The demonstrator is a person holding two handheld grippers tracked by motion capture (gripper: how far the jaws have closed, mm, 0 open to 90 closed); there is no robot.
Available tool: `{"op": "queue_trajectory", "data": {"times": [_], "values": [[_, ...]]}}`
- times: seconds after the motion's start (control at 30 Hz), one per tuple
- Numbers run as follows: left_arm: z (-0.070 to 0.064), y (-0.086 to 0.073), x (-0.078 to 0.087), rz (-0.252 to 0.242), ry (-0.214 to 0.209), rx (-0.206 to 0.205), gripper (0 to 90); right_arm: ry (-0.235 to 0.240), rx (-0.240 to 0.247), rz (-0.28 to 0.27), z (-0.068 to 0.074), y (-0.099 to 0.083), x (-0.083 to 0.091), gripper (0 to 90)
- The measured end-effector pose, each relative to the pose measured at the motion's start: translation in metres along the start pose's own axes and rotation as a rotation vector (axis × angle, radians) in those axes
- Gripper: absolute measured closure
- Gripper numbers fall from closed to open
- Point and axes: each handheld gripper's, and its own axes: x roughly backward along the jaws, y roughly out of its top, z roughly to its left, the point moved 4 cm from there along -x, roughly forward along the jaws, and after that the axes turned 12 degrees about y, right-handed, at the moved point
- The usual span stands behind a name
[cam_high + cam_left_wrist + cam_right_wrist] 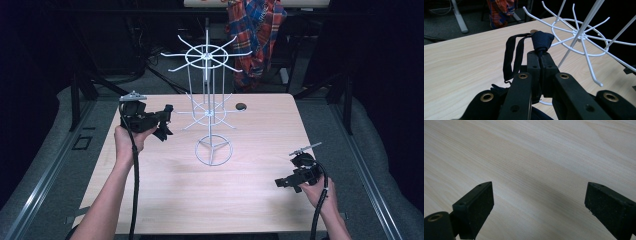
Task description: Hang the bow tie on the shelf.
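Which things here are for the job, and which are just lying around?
For the job, probably:
left gripper, shut on dark blue fabric piece with a strap loop
white wire rack
right gripper, open

Just around:
plaid shirt
small dark round thing

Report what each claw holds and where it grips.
Left claw pinches a dark blue fabric piece at its bunched end, strap loops hanging free. Right claw is open, holding nothing.

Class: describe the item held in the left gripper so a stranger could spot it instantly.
Start at the white wire rack standing mid-table. Just left of it, the left gripper pinches a dark navy fabric piece with a looped strap. It is the only soft, dark thing among white wire hooks.
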Motion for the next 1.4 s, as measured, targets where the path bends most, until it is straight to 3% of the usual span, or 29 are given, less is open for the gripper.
{"op": "queue_trajectory", "data": {"times": [1.4], "values": [[-0.026,-0.001,-0.023,0.007,-0.062,-0.047,87.8,0.006,0.001,-0.007,0.001,0.000,0.000,7.3]]}}
